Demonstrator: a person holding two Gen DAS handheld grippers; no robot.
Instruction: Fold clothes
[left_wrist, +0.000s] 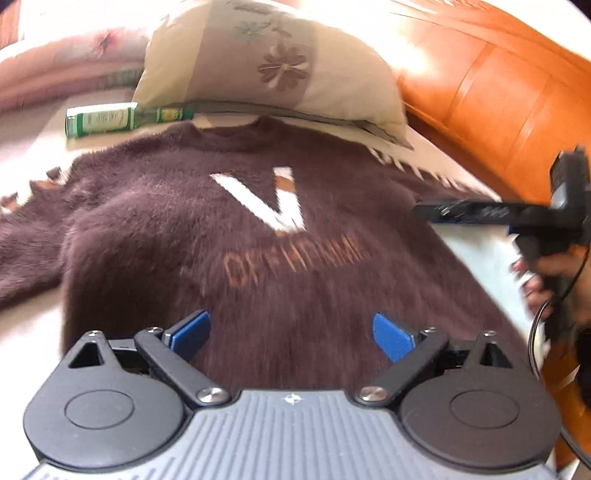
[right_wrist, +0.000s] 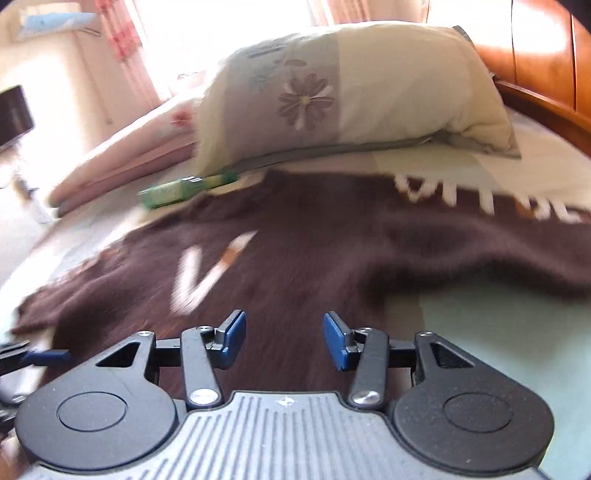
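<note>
Both jaws stand apart and hold nothing: the left hand-held gripper (left_wrist: 291, 334) spread wide, the right hand-held gripper (right_wrist: 283, 339) narrower.

A large white "V" stands on the brown sweater (left_wrist: 258, 240); its orange lettering is unreadable.
</note>
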